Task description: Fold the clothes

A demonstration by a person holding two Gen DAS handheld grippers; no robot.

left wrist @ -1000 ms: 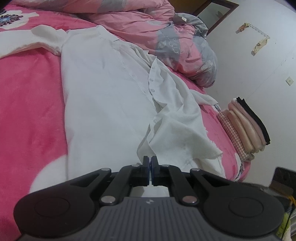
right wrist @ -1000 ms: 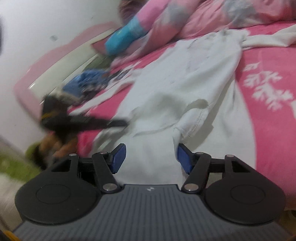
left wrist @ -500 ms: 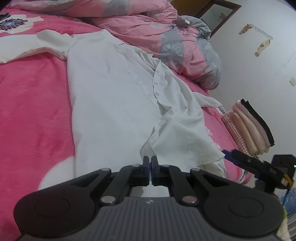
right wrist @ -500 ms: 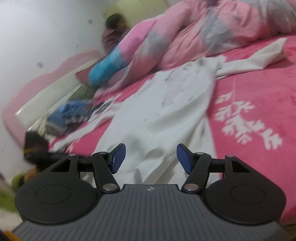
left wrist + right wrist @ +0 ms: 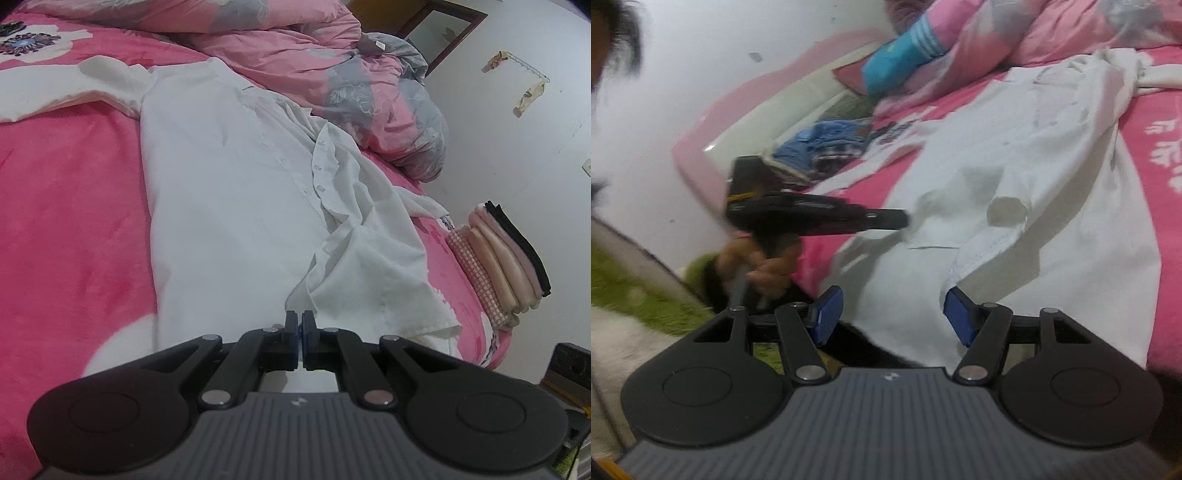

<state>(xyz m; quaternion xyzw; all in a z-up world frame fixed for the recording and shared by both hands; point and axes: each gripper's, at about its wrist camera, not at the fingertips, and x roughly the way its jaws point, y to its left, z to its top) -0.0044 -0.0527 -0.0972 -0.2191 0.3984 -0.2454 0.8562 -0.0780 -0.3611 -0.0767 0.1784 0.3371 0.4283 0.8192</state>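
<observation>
Left wrist view: the left gripper [image 5: 299, 332] has its jaws pinched together right at the hem of the white button shirt [image 5: 236, 192], apparently nipping that edge, though the cloth between the pads is hard to make out. The shirt runs lengthwise away from the fingers across the pink bed cover [image 5: 70, 206]. A stack of folded clothes [image 5: 506, 258] sits off to the right.

Right wrist view: the right gripper [image 5: 892, 314] has its jaws apart with nothing pressed between them, and a raised hem corner [image 5: 982, 254] sits just ahead of its right pad. I'd say that hand's nearest. No containers anywhere.
</observation>
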